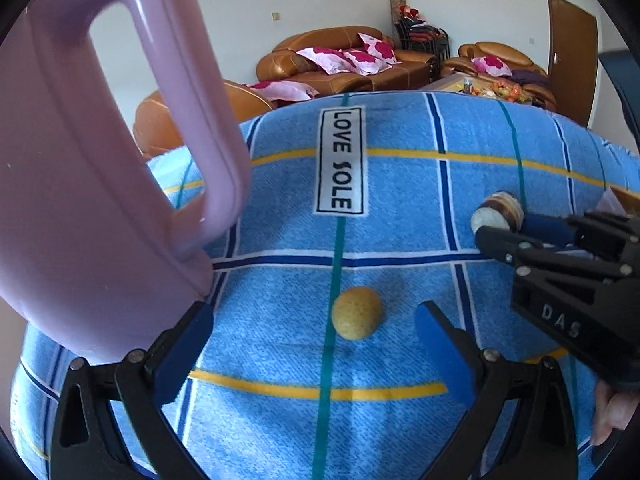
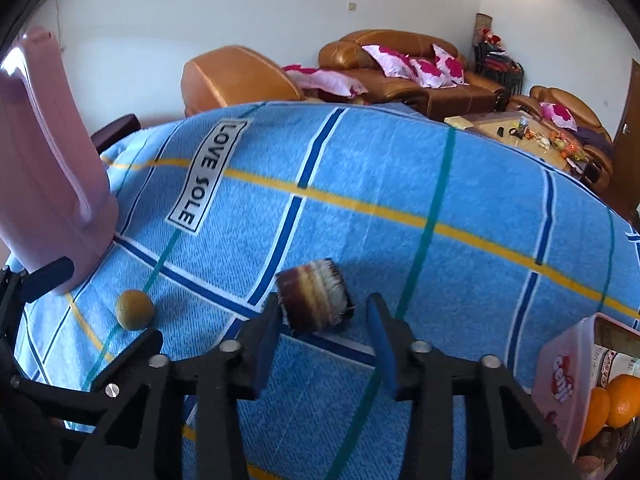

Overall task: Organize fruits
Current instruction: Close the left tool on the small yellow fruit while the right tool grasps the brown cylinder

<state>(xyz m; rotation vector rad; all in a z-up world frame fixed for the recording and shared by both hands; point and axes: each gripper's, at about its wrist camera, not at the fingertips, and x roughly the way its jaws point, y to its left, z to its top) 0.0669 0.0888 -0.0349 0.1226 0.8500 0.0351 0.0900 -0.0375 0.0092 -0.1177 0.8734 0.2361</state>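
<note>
Two hand-held grippers work low over a blue plaid tablecloth. Left hand-held gripper is spread wide and holds nothing. A small yellow-brown round fruit lies on the cloth between its fingers, touching neither, and a pink jug stands against its left finger. Right hand-held gripper is narrowed around a brown banded cylinder, which rests on the cloth. Right of it, a pink tub holds oranges.

1. We see a small round yellow-brown fruit lying loose on the blue checked cloth, near its middle.
2. A brown-and-cream banded cylindrical piece lies on its side, toward the cloth's right.
3. Oranges sit inside a pink box at the cloth's right edge.
</note>
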